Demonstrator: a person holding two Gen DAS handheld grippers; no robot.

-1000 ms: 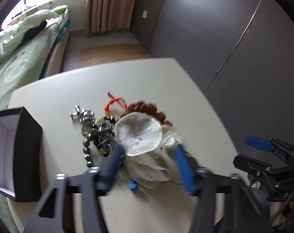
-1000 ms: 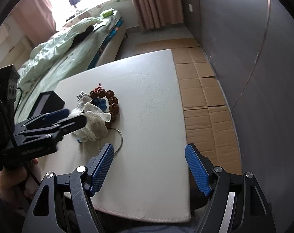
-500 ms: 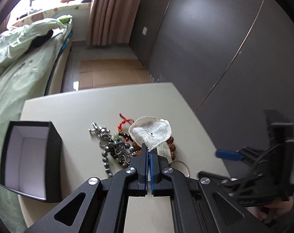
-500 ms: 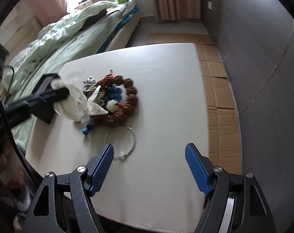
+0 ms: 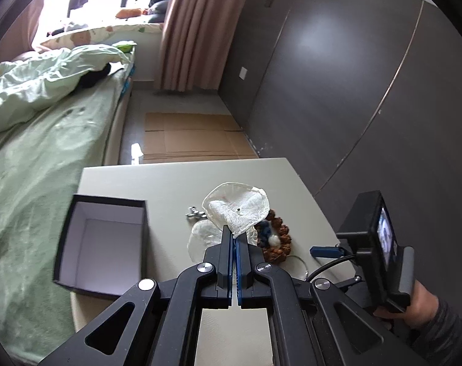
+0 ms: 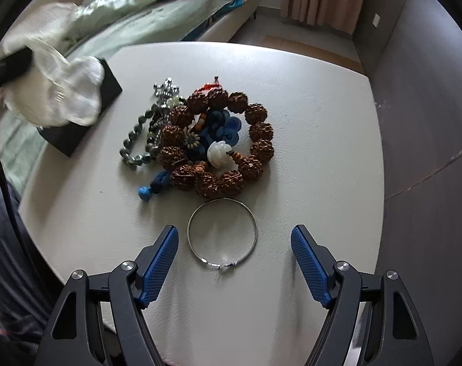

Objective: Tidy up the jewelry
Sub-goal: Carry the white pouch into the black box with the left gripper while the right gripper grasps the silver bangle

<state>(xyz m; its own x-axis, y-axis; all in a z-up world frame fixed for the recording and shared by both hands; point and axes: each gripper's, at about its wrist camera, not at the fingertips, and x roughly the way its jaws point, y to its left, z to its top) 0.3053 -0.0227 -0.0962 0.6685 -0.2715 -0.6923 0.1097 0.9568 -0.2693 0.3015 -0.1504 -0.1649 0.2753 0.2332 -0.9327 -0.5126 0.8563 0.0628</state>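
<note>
Now the left gripper (image 5: 233, 241) has clamped shut on the white shell piece (image 5: 237, 206) and lifted it off the table (image 6: 307, 97) (toward the open box (image 5: 104, 238), likely); right gripper (image 6: 234, 262) hangs open over the silver bangle (image 6: 222, 232)

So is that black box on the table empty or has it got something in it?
Empty: the left wrist view looks into the open black box and shows only its bare white lining, with no jewelry inside.
</note>
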